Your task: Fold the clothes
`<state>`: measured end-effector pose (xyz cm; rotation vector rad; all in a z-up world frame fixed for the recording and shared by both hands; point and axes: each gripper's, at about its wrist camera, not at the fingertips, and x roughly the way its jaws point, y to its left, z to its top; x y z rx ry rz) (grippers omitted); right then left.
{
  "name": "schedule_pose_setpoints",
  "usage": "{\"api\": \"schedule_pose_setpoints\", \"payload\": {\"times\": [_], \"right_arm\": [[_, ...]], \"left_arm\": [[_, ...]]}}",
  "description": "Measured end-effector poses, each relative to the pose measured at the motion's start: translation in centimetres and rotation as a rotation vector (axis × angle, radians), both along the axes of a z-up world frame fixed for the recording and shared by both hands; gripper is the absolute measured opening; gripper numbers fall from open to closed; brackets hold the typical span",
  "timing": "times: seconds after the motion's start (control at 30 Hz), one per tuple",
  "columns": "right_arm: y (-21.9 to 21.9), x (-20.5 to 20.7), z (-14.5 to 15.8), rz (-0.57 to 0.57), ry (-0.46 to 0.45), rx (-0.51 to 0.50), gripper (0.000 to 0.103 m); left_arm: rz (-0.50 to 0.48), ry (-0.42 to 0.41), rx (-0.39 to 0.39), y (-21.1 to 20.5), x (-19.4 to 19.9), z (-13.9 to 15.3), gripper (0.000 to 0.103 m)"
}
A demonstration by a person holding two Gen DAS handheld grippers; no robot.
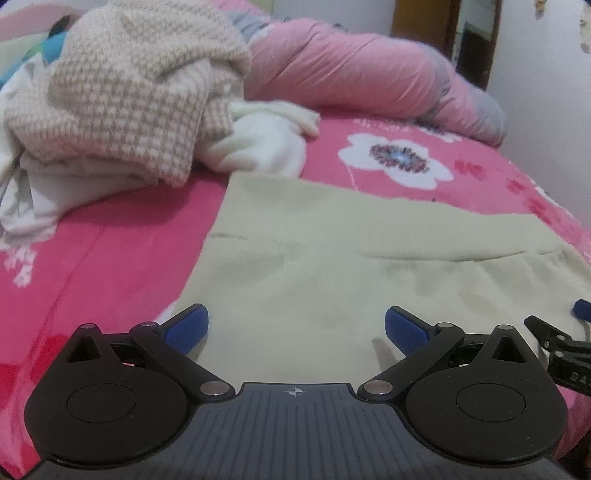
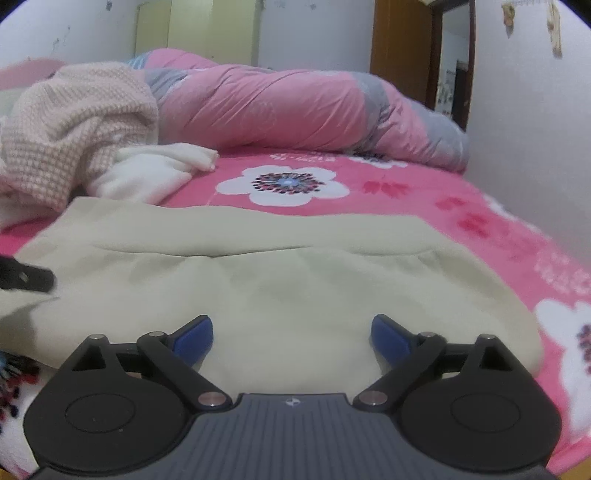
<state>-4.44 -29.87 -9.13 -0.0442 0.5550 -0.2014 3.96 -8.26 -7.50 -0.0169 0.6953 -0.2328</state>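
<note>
Your pink floral bedspread [image 1: 92,266] carries the beige garment [image 1: 295,258]; both grippers [image 1: 296,326] [image 2: 292,334] gape wide (cupboard [image 2: 192,26] only in right view).

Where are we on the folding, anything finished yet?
Partly done: the beige garment lies flat on the bed, one fold edge across it. In hand: nothing; left gripper and right gripper are open over it. Left: the knit sweater and white garment, still heaped.

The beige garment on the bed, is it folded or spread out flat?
Folded at least once. The beige garment lies flat on the pink bedsheet, and one layer's edge crosses its upper part, over another layer.
</note>
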Motion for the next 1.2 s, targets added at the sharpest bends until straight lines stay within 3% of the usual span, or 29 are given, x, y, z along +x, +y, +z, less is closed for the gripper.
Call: {"api": "schedule_pose_setpoints", "payload": {"times": [0.13,0.23,0.33,0.43,0.5,0.53,0.57,0.6,0.7,0.77,0.8,0.87,0.93,1.0,1.07,1.13,1.2], "right_arm": [[-0.4,-1.8,1.3,0.013,-0.083,0.042,0.091],[-0.5,-2.6,2.2,0.093,-0.13,0.077,0.077],[0.1,-2.4,1.8,0.167,-0.122,0.046,0.061],[0.2,-1.6,-0.3,0.219,-0.048,0.075,0.04],[-0.1,-1.6,-1.8,0.229,-0.038,0.106,0.04],[-0.2,-1.6,-1.6,0.228,-0.036,0.11,0.033],[-0.4,-1.7,-0.9,0.213,-0.031,0.095,0.016],[-1.0,-2.1,-0.2,0.198,-0.052,0.096,0.013],[-3.3,-3.5,1.7,0.132,-0.115,0.081,0.013],[-5.3,-3.5,1.1,0.047,-0.08,0.019,0.014],[-6.7,-3.2,-0.1,0.025,-0.021,0.021,0.014],[-8.2,-2.9,-1.2,0.066,-0.009,0.054,0.013],[-7.4,-2.4,0.2,0.078,0.02,-0.036,0.013],[-8.0,-3.0,1.9,0.041,-0.039,-0.045,0.013],[-10.2,-3.3,2.7,-0.044,-0.089,0.023,0.013],[-12.4,-2.5,0.8,-0.131,-0.026,-0.002,0.014],[-14.5,-1.8,-2.7,-0.136,0.072,0.019,0.013]], "left_arm": [[-0.041,-0.048,-0.013,-0.4,-0.9,1.2,0.103],[-0.086,-0.084,-0.073,-0.9,-1.4,1.4,0.103],[-0.111,-0.054,-0.103,-2.0,-0.9,0.6,0.103],[-0.124,-0.025,-0.054,-3.2,-0.6,-1.3,0.1],[-0.138,-0.046,0.02,-4.1,-0.8,-2.5,0.1],[-0.147,-0.071,0.056,-4.5,-1.1,-2.6,0.1],[-0.152,-0.078,0.075,-4.7,-1.2,-2.5,0.1],[-0.156,-0.076,0.08,-4.7,-1.1,-2.4,0.099],[-0.153,-0.048,0.06,-4.3,-0.5,-2.2,0.099],[-0.147,-0.05,0.063,-4.3,-0.4,-2.4,0.099],[-0.143,-0.053,0.065,-4.3,-0.5,-2.4,0.099],[-0.129,-0.058,0.069,-4.6,-0.8,-2.5,0.099],[-0.121,-0.051,0.068,-4.6,-0.9,-2.4,0.099],[-0.114,-0.043,0.054,-4.5,-0.9,-2.3,0.099],[-0.109,-0.044,0.04,-4.2,-0.8,-2.3,0.099],[-0.107,-0.051,0.036,-4.2,-0.9,-2.4,0.099],[-0.107,-0.054,0.033,-4.1,-0.8,-2.3,0.099]]}}
